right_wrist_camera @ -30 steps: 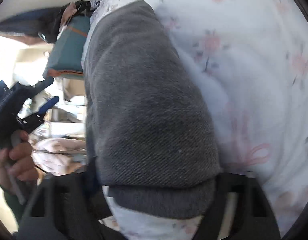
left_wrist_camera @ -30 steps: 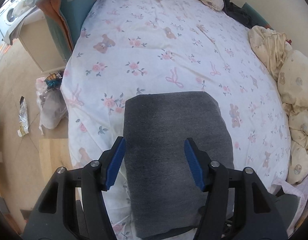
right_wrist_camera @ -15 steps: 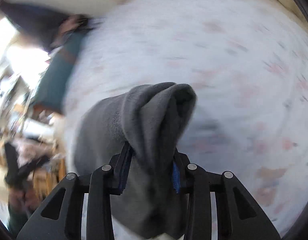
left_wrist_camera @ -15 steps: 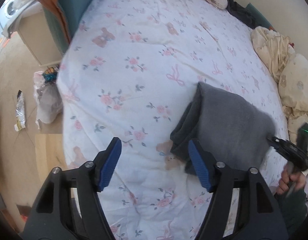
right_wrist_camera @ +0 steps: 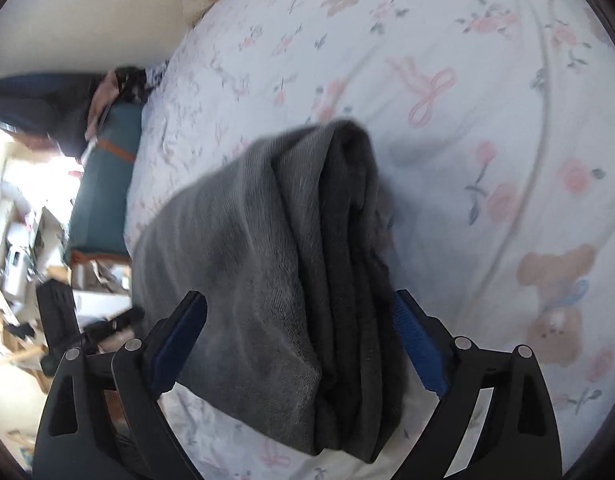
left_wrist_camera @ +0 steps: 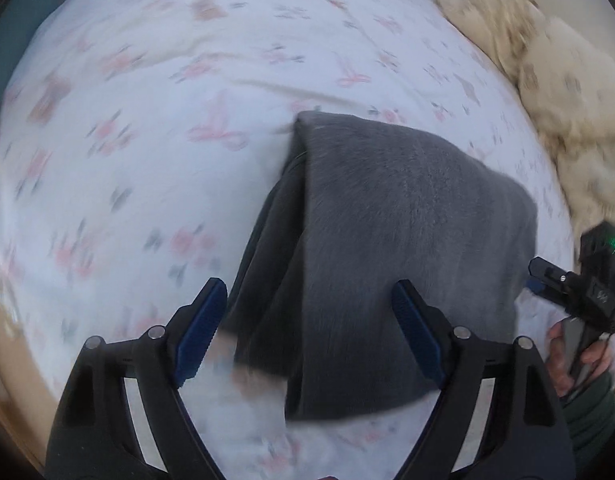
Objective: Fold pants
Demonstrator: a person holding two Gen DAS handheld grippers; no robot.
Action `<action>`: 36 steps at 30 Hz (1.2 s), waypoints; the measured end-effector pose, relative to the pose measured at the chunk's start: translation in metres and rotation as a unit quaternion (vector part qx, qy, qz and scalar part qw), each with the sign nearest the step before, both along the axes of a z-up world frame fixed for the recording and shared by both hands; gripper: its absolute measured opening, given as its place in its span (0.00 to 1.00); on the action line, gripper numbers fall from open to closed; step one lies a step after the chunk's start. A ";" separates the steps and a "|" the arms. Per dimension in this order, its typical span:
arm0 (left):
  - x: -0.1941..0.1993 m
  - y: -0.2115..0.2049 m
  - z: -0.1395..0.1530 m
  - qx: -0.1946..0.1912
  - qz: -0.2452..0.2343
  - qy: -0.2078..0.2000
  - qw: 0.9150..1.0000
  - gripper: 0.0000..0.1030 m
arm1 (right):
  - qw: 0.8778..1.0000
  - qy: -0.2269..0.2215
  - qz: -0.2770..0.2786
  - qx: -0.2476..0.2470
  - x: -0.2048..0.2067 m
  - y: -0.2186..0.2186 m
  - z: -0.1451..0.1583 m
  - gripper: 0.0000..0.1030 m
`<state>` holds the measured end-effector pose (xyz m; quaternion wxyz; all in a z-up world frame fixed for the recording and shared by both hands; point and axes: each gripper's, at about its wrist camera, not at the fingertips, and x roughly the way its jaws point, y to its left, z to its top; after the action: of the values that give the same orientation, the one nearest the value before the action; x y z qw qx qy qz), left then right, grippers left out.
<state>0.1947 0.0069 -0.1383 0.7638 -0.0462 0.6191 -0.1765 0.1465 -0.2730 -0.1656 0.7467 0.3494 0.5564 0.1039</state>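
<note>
The grey pants lie folded in a thick stack on the floral bed sheet. My left gripper is open, its blue pads either side of the stack's near end. In the right wrist view the pants show layered folds, and my right gripper is open with the stack between its jaws, not pinched. The right gripper also shows in the left wrist view at the stack's right edge.
Cream bedding is bunched at the bed's right side. A teal cover hangs at the bed's edge, with a cluttered floor beyond. Open sheet lies around the pants.
My right gripper, shut on the pants half a second ago, has opened and the stack now rests on the bed. My left gripper has moved over the stack's near end.
</note>
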 end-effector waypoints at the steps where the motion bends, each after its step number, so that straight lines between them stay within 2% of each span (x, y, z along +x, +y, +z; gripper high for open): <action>1: 0.003 -0.002 -0.004 -0.010 -0.007 -0.003 1.000 0.80 | 1.000 0.001 0.008 -0.013 0.002 0.005 -0.003 0.92; 4: 0.011 0.000 -0.018 -0.039 -0.009 0.018 0.999 0.81 | 0.998 0.028 0.055 -0.029 0.004 0.020 -0.022 0.92; 6: 0.017 0.005 -0.027 -0.051 -0.006 0.038 0.998 0.92 | 0.996 0.021 0.070 -0.047 0.005 0.024 -0.022 0.94; 8: 0.020 0.010 -0.038 -0.062 -0.005 0.052 0.997 0.98 | 0.996 0.020 0.071 -0.048 0.008 0.029 -0.022 1.00; 9: 0.021 0.013 -0.043 -0.068 -0.003 0.060 0.996 1.00 | 0.996 0.019 0.066 -0.050 0.009 0.029 -0.022 1.00; 12: 0.019 0.016 -0.048 -0.097 0.003 0.069 0.993 1.00 | 0.998 0.007 0.054 -0.043 0.009 0.028 -0.020 1.00; 14: 0.020 0.014 -0.043 -0.102 -0.010 0.062 0.993 1.00 | 0.998 -0.001 0.053 -0.033 0.010 0.029 -0.019 0.98; 16: 0.022 0.012 -0.044 -0.093 -0.025 0.056 0.994 1.00 | 0.997 -0.005 0.065 -0.045 0.011 0.033 -0.017 0.97; 19: 0.021 0.008 -0.052 -0.101 -0.011 0.073 0.992 0.98 | 0.995 -0.008 0.075 -0.064 0.009 0.038 -0.017 0.90; 20: 0.020 0.004 -0.052 -0.096 -0.012 0.071 0.993 0.89 | 0.995 -0.012 0.079 -0.064 0.009 0.038 -0.015 0.78; 21: 0.018 0.000 -0.050 -0.099 -0.018 0.067 0.993 0.77 | 0.994 -0.016 0.081 -0.069 0.009 0.039 -0.012 0.74; 23: 0.015 -0.006 -0.046 -0.098 -0.026 0.064 0.993 0.69 | 0.993 -0.035 0.085 -0.079 0.009 0.042 -0.005 0.55; 24: 0.013 -0.008 -0.044 -0.094 -0.030 0.058 0.993 0.61 | 0.992 -0.041 0.087 -0.082 0.009 0.044 -0.001 0.52; 25: 0.011 -0.011 -0.039 -0.089 -0.036 0.047 0.994 0.56 | 0.992 -0.047 0.086 -0.080 0.009 0.044 0.004 0.43; 26: 0.010 -0.013 -0.034 -0.085 -0.041 0.037 0.995 0.47 | 0.992 -0.053 0.086 -0.078 0.010 0.044 0.008 0.37; 27: 0.008 -0.014 -0.028 -0.082 -0.045 0.030 0.995 0.35 | 0.991 -0.060 0.086 -0.078 0.011 0.044 0.012 0.35; 28: 0.006 -0.013 -0.017 -0.085 -0.045 0.021 0.995 0.30 | 0.991 -0.065 0.086 -0.077 0.010 0.044 0.019 0.33; 30: 0.002 -0.008 0.007 -0.109 -0.036 0.004 0.993 0.27 | 0.990 -0.079 0.089 -0.071 0.011 0.047 0.033 0.31; 32: -0.012 0.001 0.033 -0.104 -0.017 -0.011 0.994 0.27 | 0.987 -0.111 0.102 -0.060 0.008 0.049 0.055 0.31; 34: -0.031 0.019 0.045 -0.111 0.026 0.003 0.993 0.27 | 0.981 -0.124 0.140 -0.046 0.013 0.054 0.072 0.31; 36: -0.059 0.032 0.044 -0.114 0.063 0.028 0.991 0.27 | 0.976 -0.110 0.183 -0.033 0.023 0.064 0.073 0.31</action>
<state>0.1358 0.0386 -0.0944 0.7458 -0.1762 0.6117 -0.1962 0.1691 -0.2094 -0.0927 0.7829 0.2032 0.5281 0.2586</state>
